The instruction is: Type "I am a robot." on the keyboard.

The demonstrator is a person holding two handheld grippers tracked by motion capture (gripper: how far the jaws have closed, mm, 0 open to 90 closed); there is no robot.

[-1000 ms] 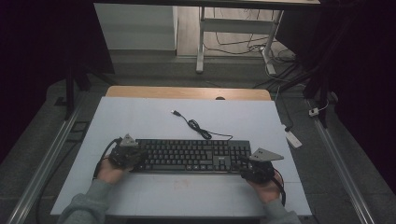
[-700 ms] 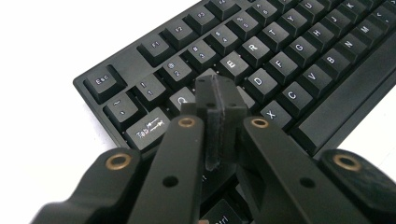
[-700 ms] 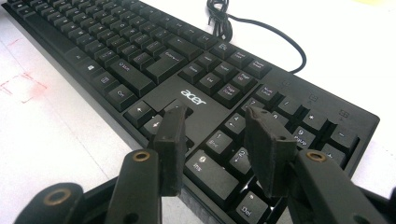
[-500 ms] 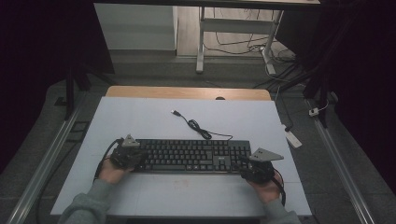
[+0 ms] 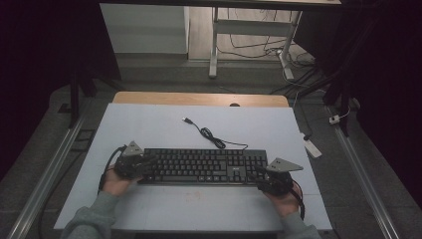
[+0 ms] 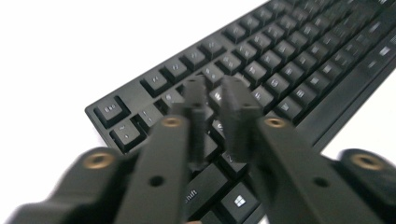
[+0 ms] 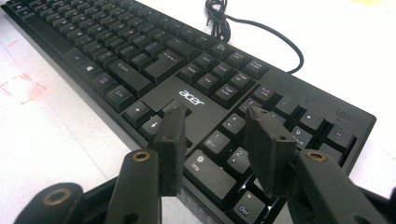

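A black Acer keyboard (image 5: 204, 167) lies across the near half of the white table top (image 5: 149, 124). My left gripper (image 5: 147, 160) hovers over its left end; in the left gripper view its jaws (image 6: 215, 91) have just been opening and stand a narrow gap apart above the letter keys (image 6: 280, 60), with nothing between them. My right gripper (image 5: 261, 174) is at the keyboard's right end. In the right gripper view it is open (image 7: 217, 116), jaws wide apart over the number pad and arrow keys (image 7: 219, 135), gripping nothing.
The keyboard's black cable (image 5: 209, 134) snakes from its back edge toward the table's middle, ending in a loose USB plug (image 5: 186, 120). A wooden strip (image 5: 199, 98) borders the far edge. A faint red mark (image 7: 23, 86) is on the table in front of the keyboard.
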